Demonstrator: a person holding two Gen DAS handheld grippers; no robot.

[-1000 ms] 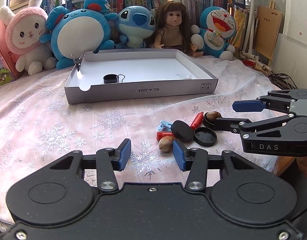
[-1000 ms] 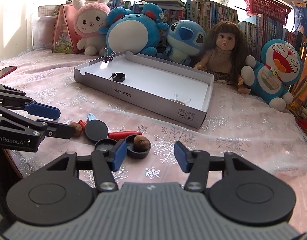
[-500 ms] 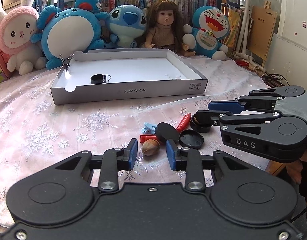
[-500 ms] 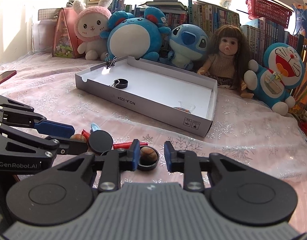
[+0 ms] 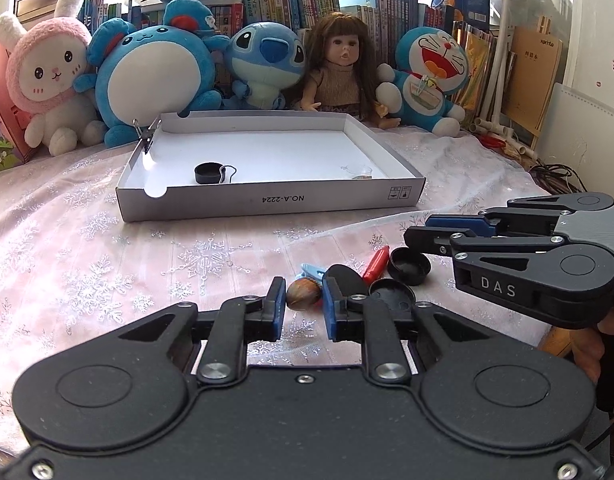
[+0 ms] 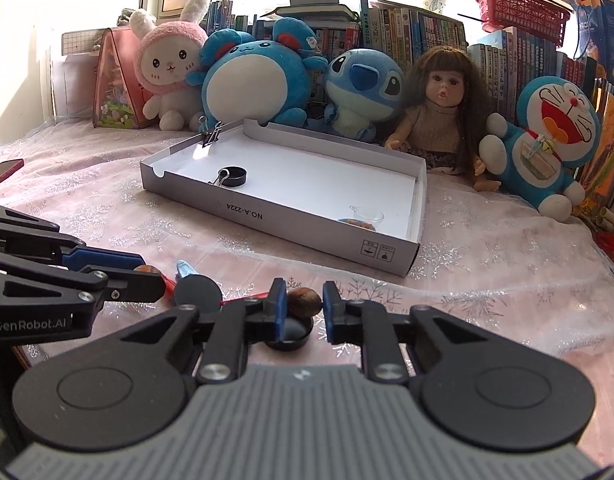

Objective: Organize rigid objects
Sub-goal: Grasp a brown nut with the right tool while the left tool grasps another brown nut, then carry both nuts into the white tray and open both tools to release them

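A pile of small things lies on the snowflake cloth: two brown nuts, black caps (image 5: 410, 266), a black disc (image 5: 345, 280), a red piece (image 5: 376, 261) and a blue clip (image 5: 312, 270). My left gripper (image 5: 303, 304) is closing on one nut (image 5: 303, 295), whose sides touch both blue pads. My right gripper (image 6: 303, 304) is closing on the other nut (image 6: 305, 300), just above a black cap (image 6: 289, 330). Each gripper shows sideways in the other's view: the right gripper (image 5: 423, 229) and the left gripper (image 6: 151, 269).
A shallow white cardboard box (image 5: 267, 200) stands behind the pile, holding a black cap with a binder clip (image 5: 207, 172) and a small clear dish (image 5: 359, 171). Plush toys and a doll (image 5: 343, 76) line the back before bookshelves. A red phone (image 6: 3, 170) lies far left.
Both grippers' jaws have closed in from wide apart, each onto a nut. Both have edged closer to the pile.
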